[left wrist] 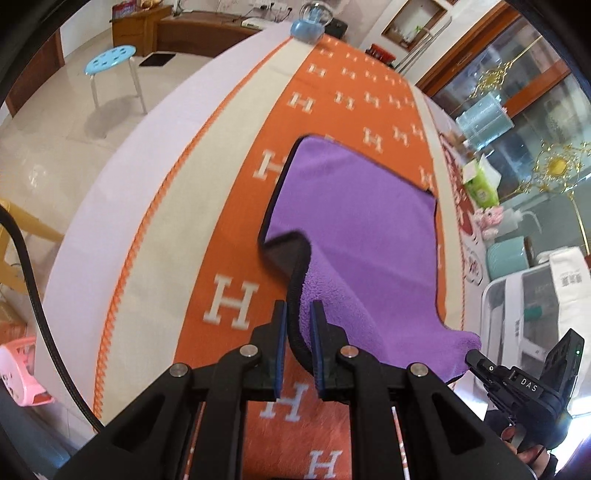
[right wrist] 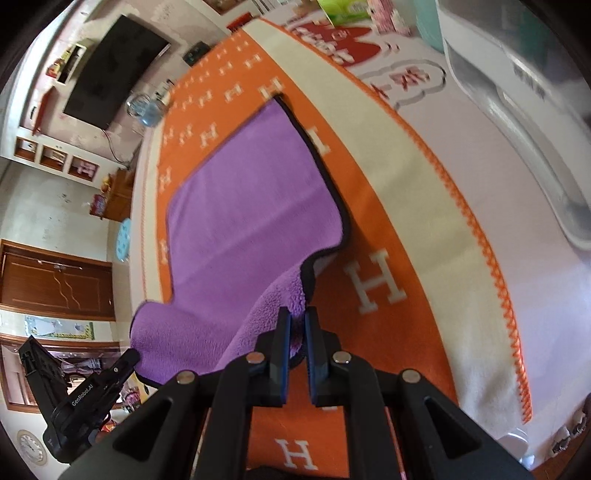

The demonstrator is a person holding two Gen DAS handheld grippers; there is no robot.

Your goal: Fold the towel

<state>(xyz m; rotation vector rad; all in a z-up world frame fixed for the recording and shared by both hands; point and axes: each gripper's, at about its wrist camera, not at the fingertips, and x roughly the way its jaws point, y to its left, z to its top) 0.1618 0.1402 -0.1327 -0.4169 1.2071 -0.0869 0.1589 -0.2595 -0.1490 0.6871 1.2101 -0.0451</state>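
A purple towel (left wrist: 354, 221) with a black hem lies on an orange blanket with white H letters (left wrist: 229, 302). Its near edge is lifted off the blanket. My left gripper (left wrist: 298, 314) is shut on the towel's near left corner, the black hem running between the pads. My right gripper (right wrist: 297, 321) is shut on the towel's (right wrist: 251, 206) near right corner. Each gripper shows in the other's view: the right one (left wrist: 476, 360) at the lower right, the left one (right wrist: 129, 360) at the lower left. The far half of the towel lies flat.
The blanket (right wrist: 376, 284) covers a white table (left wrist: 122, 192). Along the right side stand a green tissue box (left wrist: 480, 184), a clear plastic container (left wrist: 484, 118) and a white appliance (left wrist: 532, 306). A blue jar (left wrist: 308, 27) stands at the far end. A blue stool (left wrist: 110, 61) is on the floor.
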